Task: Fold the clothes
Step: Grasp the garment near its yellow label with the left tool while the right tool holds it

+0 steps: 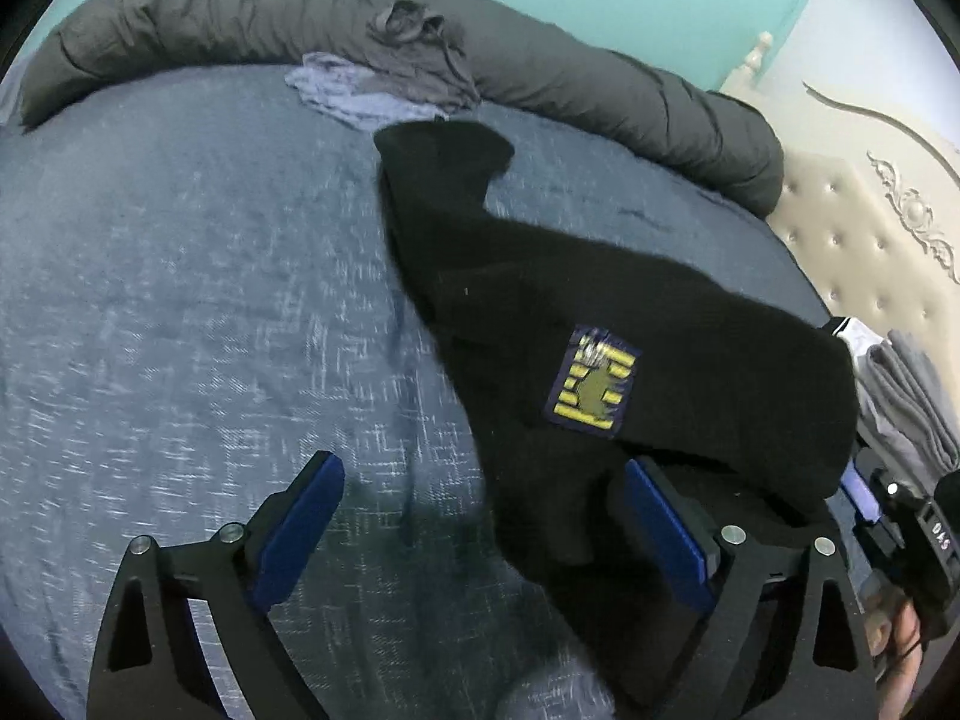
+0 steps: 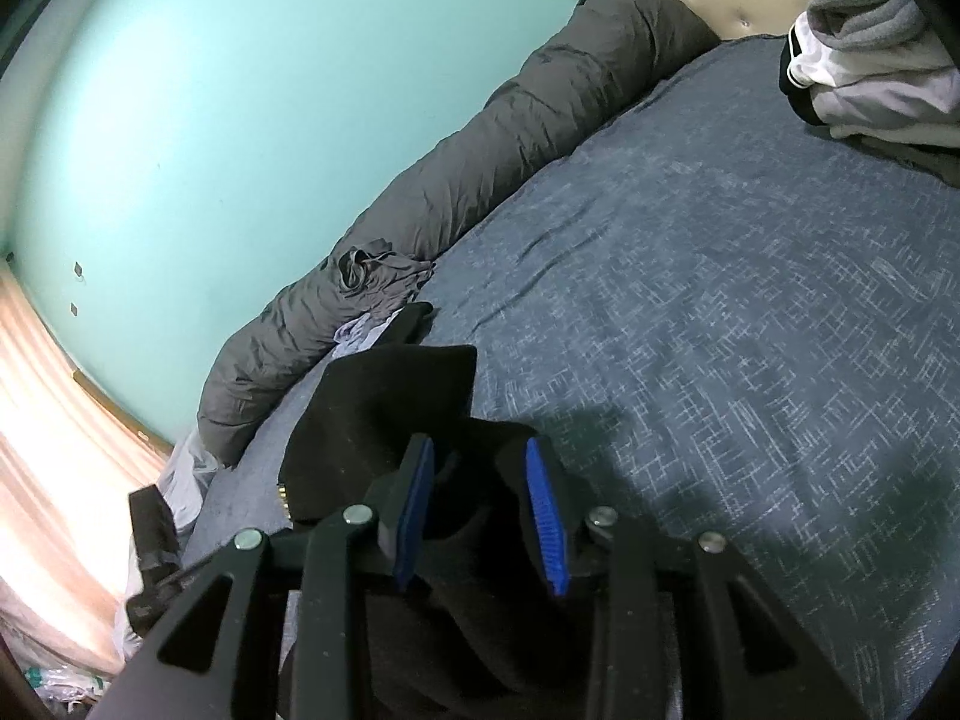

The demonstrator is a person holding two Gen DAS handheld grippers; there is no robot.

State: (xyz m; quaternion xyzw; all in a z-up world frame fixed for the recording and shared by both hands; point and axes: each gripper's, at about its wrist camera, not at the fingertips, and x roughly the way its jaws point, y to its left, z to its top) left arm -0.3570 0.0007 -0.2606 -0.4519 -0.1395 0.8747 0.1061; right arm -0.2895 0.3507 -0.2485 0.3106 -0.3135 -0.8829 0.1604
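- The left gripper (image 1: 483, 531) has its blue-padded fingers spread wide; nothing is pinched between them, though the black garment (image 1: 600, 324) drapes over the pad of one finger (image 1: 666, 534).
- The right gripper (image 2: 480, 516) has its fingers a moderate gap apart, with dark cloth of the black garment (image 2: 384, 408) bunched in and under that gap; I cannot tell whether the pads are really gripping it.
- The garment stretches in a long strip from the grippers out across the bed, its far end reaching towards the crumpled clothes at the bed's edge.
- A blue-and-yellow patch (image 1: 594, 384) sits on the garment just beyond the left gripper.
- Under it all is the blue bedspread (image 1: 180, 300), flecked with white.
- At the far edge of the bedspread lies a small heap of crumpled grey clothes (image 1: 414, 60), against a long dark grey rolled duvet (image 1: 198, 18) that runs along the turquoise wall (image 2: 240, 90).
- A cream tufted headboard (image 1: 840, 222) stands at the end of the bed.
- A stack of folded clothes (image 2: 870, 48), grey, white and black, rests near the headboard.
- Part of a hand (image 1: 894, 648) shows at the edge of the left view.
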